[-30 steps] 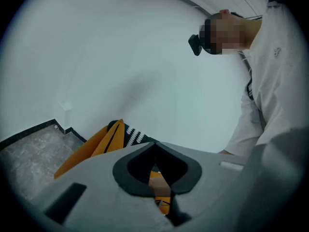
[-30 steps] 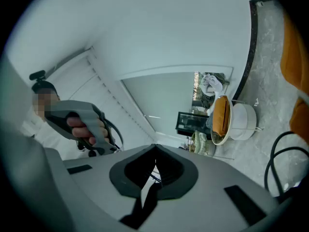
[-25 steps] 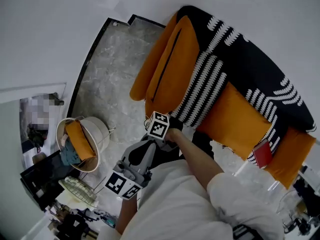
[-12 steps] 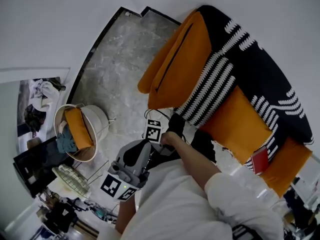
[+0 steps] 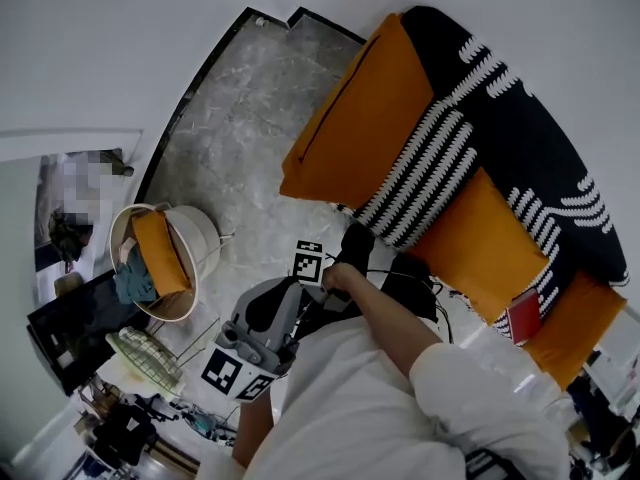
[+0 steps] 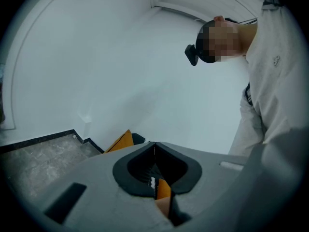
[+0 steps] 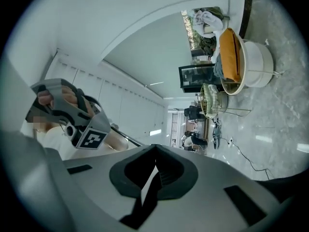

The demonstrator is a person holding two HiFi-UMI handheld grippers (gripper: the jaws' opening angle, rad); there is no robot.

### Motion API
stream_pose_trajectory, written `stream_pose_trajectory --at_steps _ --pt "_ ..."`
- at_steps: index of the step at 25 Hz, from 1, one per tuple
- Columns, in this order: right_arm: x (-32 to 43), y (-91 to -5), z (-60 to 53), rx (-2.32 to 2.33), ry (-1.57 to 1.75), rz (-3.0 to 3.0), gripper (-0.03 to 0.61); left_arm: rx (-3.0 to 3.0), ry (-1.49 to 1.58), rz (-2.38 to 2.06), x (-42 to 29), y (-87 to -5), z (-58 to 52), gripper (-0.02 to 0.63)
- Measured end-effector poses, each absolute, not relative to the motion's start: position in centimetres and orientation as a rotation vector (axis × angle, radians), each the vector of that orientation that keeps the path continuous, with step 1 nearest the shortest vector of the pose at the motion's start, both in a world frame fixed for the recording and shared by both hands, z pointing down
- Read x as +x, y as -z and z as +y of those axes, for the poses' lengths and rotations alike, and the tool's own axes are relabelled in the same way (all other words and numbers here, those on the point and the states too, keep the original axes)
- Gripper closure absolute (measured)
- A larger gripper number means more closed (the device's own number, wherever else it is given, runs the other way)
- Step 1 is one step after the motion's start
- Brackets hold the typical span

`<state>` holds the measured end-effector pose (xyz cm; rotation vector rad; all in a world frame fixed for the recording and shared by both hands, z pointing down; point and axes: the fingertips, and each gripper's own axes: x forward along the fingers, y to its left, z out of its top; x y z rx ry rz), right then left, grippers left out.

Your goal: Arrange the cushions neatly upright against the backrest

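Standing on the grey stone floor [image 5: 240,118] in front of the sofa [image 5: 540,148], holding one gripper in each hand close to the body. Pressing the jaws of the left gripper [image 6: 154,146] together tip to tip and gripping nothing, with only a sliver of orange and striped fabric showing through the gap behind them. Holding the right gripper [image 7: 155,149] closed the same way, also empty, and pointing it toward the white basket [image 5: 200,238] at the near left.

Leaning on the black, white-marked backrest [image 5: 450,38] at the far right: a big orange cushion [image 5: 365,118] at the left end, a black-and-white striped cushion [image 5: 420,178] just right of it and touching it, then a second orange cushion [image 5: 490,248] beside that. Lying near the sofa's right end, a small red thing [image 5: 520,316], too small to tell apart. Sitting upright in the basket, well apart from the sofa, a smaller orange cushion [image 5: 158,263].
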<state>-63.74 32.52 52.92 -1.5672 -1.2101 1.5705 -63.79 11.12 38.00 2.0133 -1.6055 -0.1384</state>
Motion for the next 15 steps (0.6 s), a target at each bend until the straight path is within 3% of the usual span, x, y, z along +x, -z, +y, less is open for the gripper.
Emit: stream_pose_trajectory --at_steps 8,15 --pt "-60.1 -54.9 22.4 -1.18 -1.76 -1.606 0.569 2.167 0.136 -1.368 -60.3 -38.8 6.2 0.601" --pt "-51.8 -53.7 11.7 -0.806 -1.895 -2.035 0.569 2.33 0.061 -1.133 -52.9 -38.2 0.2 0.601"
